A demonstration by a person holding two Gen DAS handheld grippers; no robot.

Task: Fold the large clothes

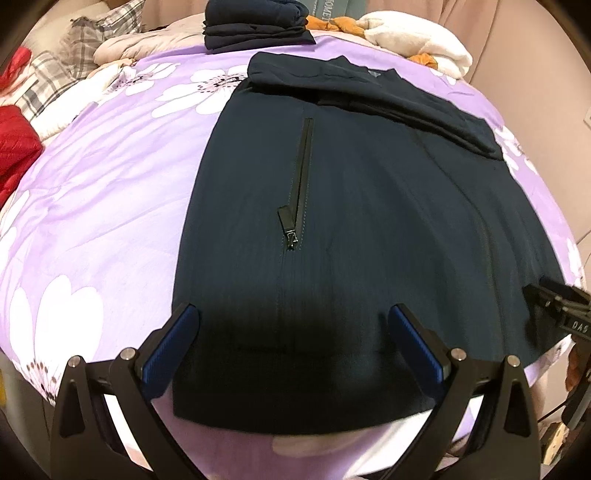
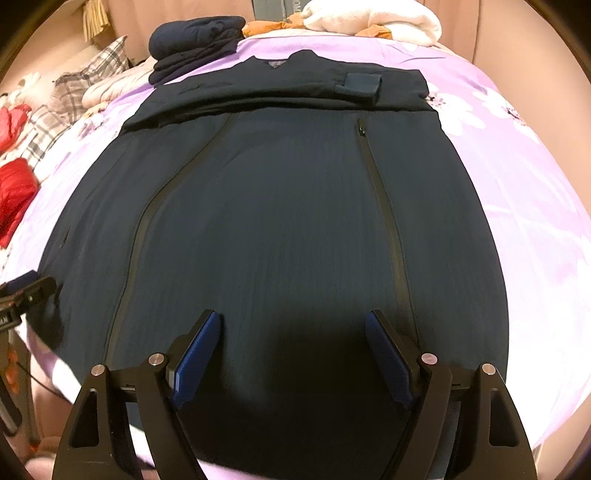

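Note:
A dark navy jacket (image 1: 351, 206) lies flat on the purple flowered bedspread (image 1: 103, 206), sleeves folded across its far end, hem toward me. It also fills the right wrist view (image 2: 266, 229), with two zippers running lengthwise. My left gripper (image 1: 293, 325) is open and empty, hovering over the jacket's hem on its left side. My right gripper (image 2: 291, 332) is open and empty over the hem on the right side. The right gripper also shows at the right edge of the left wrist view (image 1: 557, 306), and the left gripper at the left edge of the right wrist view (image 2: 26, 295).
A stack of folded dark clothes (image 1: 255, 26) sits at the far edge of the bed. White and orange fabric (image 1: 413, 37) lies at the far right. A red quilted garment (image 1: 14, 147) and plaid fabric (image 1: 51, 74) lie to the left.

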